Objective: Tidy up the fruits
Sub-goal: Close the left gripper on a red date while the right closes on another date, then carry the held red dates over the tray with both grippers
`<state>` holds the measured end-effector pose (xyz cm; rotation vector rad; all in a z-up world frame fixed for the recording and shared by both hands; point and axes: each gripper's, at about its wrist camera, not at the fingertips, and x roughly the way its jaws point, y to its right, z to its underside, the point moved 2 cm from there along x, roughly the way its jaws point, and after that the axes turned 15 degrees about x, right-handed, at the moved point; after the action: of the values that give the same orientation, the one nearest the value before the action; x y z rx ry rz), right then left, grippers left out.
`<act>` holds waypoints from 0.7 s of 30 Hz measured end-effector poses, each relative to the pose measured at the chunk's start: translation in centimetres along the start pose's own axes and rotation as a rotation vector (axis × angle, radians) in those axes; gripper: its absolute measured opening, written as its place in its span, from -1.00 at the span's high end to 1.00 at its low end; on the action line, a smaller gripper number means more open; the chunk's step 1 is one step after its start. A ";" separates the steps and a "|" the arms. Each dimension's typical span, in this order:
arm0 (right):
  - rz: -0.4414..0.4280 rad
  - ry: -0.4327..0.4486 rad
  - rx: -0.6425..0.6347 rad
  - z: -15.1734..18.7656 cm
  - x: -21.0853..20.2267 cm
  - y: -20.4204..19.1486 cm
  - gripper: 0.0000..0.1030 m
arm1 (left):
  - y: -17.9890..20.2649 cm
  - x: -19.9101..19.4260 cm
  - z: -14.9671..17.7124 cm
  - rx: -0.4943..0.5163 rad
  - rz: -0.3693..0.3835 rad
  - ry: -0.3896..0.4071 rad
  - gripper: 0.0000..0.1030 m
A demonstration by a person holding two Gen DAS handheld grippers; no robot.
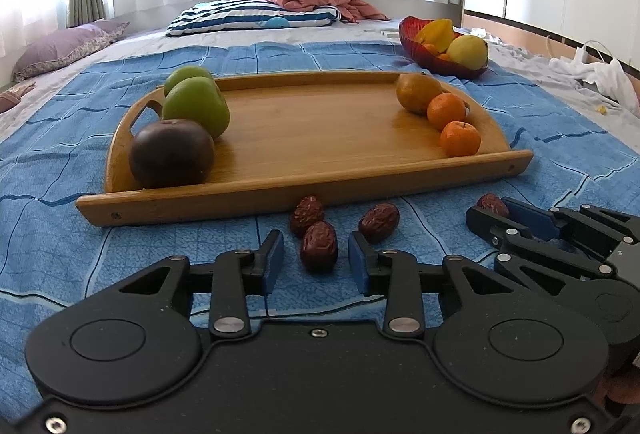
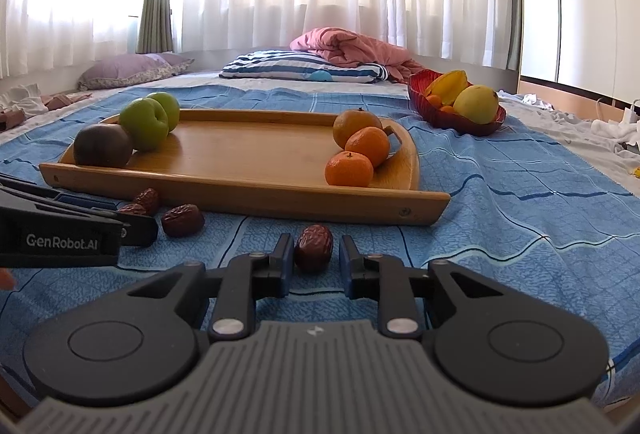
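Okay, left wrist view first. Your left gripper (image 1: pixel 315 239) sits low over the blue blanket (image 1: pixel 100 254) with its jaws partly apart. The front date (image 1: pixel 319 252) lies between the fingers, and there's a strip of blanket showing on each side, so neither pad is pressing on it. Just past your fingertips are two loose dates (image 1: pixel 379 220), one dead ahead and one ahead to the right. Right behind them runs the near rim of the wooden tray (image 1: pixel 304 190), a low edge across your whole front. On the tray, the apples (image 1: pixel 196 110) crowd the far-left end and the oranges (image 1: pixel 460 138) the far-right end, with bare wood between them. Close on your right is the right gripper (image 1: pixel 486 212), with the right-hand date (image 1: pixel 493 203) at its tips.

Now the right wrist view. Your right gripper's jaws are drawn in tight on the right-hand date. The left pad is against it and the right pad all but flush, and the date is down on the blanket. The tray rim is just ahead, and its right corner ends ahead to your right. Beyond that it's open blanket, with the red fruit bowl (image 2: pixel 424 106) far ahead to the right. The left gripper is close on your left.
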<state>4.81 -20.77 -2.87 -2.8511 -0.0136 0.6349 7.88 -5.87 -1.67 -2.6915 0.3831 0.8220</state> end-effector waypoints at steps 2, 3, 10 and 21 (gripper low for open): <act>0.004 0.002 -0.004 0.1 0.1 -0.1 0.48 | 0.3 0.0 0.1 -0.004 -0.009 0.002 0.36; 0.006 0.004 -0.011 0.2 0.1 -0.2 0.52 | 0.4 0.0 0.1 -0.006 -0.011 0.004 0.43; -0.010 0.011 -0.040 -0.1 -0.4 -0.7 0.57 | 1.1 -0.9 -0.7 0.015 -0.010 0.034 0.64; -0.026 0.043 0.004 -3.1 -0.1 -1.0 0.57 | -0.5 -0.7 -3.9 -0.013 -0.028 0.066 0.63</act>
<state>6.09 -20.46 0.14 -2.8549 -0.0421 0.5672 9.36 -6.69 1.89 -2.7356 0.3559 0.7313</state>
